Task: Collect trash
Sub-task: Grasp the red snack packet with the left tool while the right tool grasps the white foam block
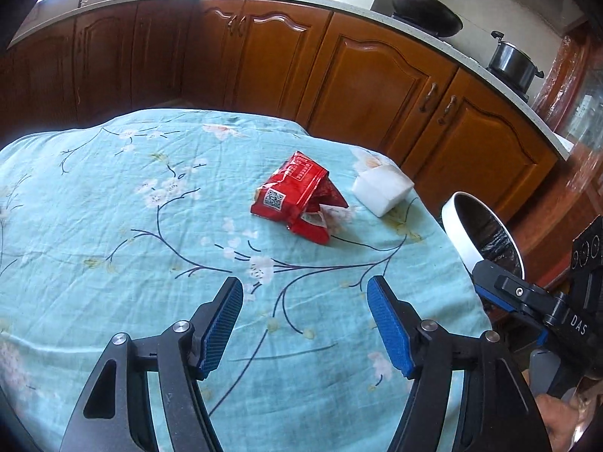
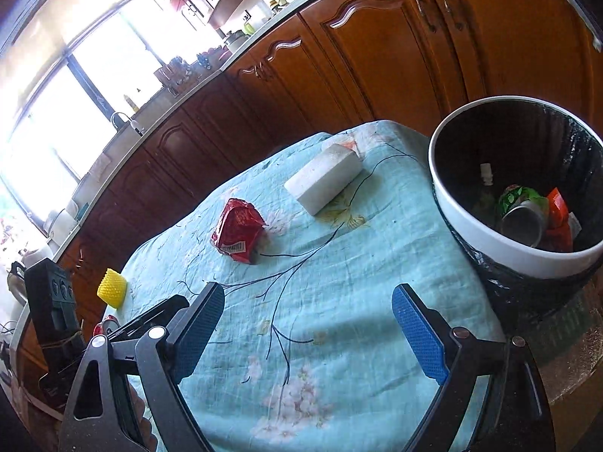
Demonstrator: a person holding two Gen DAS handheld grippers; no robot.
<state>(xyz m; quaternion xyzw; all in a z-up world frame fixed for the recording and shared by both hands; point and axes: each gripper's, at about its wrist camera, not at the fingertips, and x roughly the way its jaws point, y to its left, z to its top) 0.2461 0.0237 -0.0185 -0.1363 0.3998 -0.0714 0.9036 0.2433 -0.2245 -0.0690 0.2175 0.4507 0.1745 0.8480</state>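
Observation:
A crumpled red snack wrapper [image 1: 299, 197] lies on the light blue floral tablecloth [image 1: 113, 207]; it also shows in the right wrist view [image 2: 237, 234]. A white foam block [image 1: 382, 188] lies just right of it, also in the right wrist view [image 2: 324, 177]. My left gripper [image 1: 305, 290] is open and empty, above the cloth short of the wrapper. My right gripper [image 2: 307, 297] is open and empty, nearer the table's front. A white-rimmed bin with a black liner [image 2: 471, 222] stands off the table's right edge and holds a can and wrappers. A yellow ridged piece [image 2: 111, 293] lies at the table's left.
Brown wooden cabinets [image 1: 264, 56] run behind the table under a counter with a wok [image 1: 426, 15] and a pot [image 1: 514, 62]. The bin's rim [image 1: 458, 233] and the right gripper's body [image 1: 527, 297] are at the right of the left wrist view. A red can [image 2: 107, 326] lies low at the left.

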